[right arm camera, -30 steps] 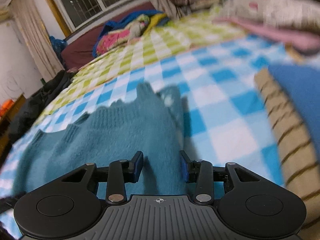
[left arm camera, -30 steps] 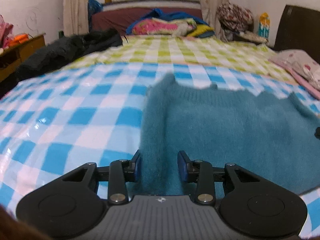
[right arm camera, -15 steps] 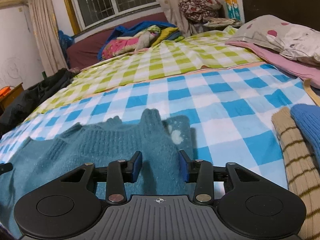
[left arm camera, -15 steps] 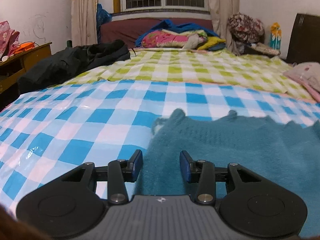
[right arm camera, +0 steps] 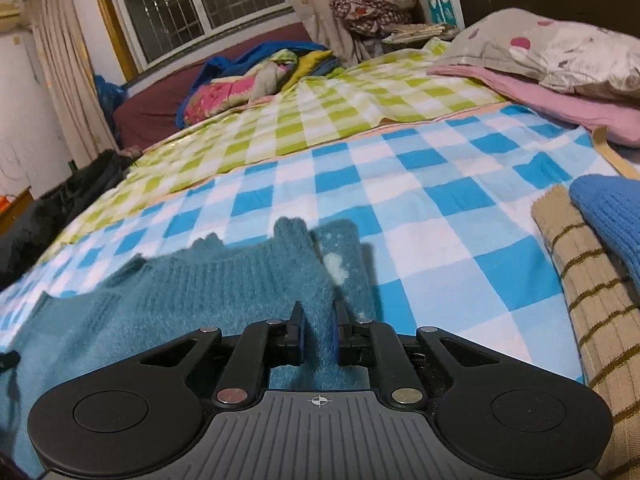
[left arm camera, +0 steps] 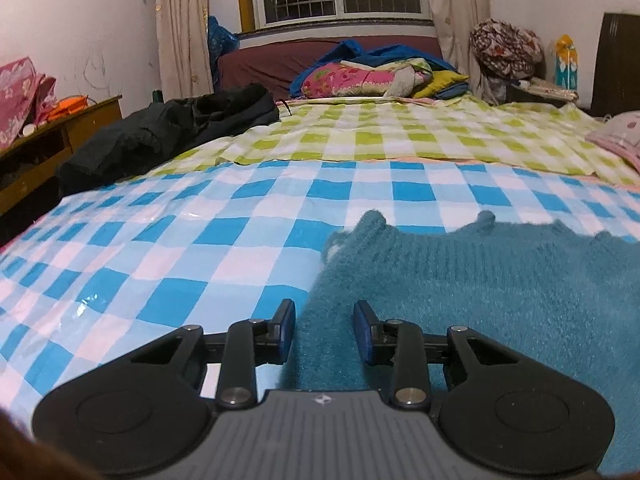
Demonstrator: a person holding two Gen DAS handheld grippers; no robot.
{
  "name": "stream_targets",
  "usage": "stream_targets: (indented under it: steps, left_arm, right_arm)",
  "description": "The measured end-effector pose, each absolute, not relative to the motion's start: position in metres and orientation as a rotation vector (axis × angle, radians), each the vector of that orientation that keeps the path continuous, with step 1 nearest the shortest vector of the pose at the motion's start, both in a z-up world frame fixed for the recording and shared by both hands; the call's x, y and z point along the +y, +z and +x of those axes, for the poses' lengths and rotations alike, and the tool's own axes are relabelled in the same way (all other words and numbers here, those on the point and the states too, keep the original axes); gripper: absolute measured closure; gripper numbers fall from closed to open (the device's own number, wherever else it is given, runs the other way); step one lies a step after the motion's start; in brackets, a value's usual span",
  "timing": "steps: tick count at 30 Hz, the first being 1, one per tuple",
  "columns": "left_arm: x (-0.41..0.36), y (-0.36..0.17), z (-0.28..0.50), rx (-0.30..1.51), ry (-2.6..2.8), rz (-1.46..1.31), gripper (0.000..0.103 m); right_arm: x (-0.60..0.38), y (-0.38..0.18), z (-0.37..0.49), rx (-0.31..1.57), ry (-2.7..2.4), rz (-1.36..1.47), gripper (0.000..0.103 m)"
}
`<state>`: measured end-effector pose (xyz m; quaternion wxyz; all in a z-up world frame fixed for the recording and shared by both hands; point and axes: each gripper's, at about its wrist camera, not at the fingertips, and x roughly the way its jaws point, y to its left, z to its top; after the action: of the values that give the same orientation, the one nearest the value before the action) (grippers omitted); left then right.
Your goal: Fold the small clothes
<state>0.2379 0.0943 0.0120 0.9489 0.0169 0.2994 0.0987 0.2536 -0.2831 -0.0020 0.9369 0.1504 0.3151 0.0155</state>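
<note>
A fuzzy teal knitted sweater (left arm camera: 500, 280) lies spread on the blue-and-white checked sheet (left arm camera: 180, 240). My left gripper (left arm camera: 324, 330) is open, its fingers either side of the sweater's left edge near the hem. In the right wrist view the same sweater (right arm camera: 180, 292) shows, with one sleeve end (right arm camera: 340, 256) lying beside the body. My right gripper (right arm camera: 318, 330) has closed to a narrow gap on the sweater's right edge, pinching the fabric between its pads.
A tan striped garment (right arm camera: 592, 280) with a blue knit (right arm camera: 608, 216) on it lies at the right. Pillows (right arm camera: 552, 52) lie at the far right, a black jacket (left arm camera: 168, 136) at the far left, bedding (left arm camera: 360, 76) under the window.
Both grippers have lowered and levelled over the sweater's edges. The right gripper's jaws have closed from wide open onto the sweater. The left jaws stay open.
</note>
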Motion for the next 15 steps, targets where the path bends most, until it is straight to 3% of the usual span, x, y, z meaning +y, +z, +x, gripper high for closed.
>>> stream_targets:
  steps: [15]
  left_arm:
    - [0.0834,0.0114,0.2368,0.607,0.216,0.093,0.064]
  right_arm:
    - [-0.2856,-0.003,0.2508,0.634,0.043,0.339,0.087]
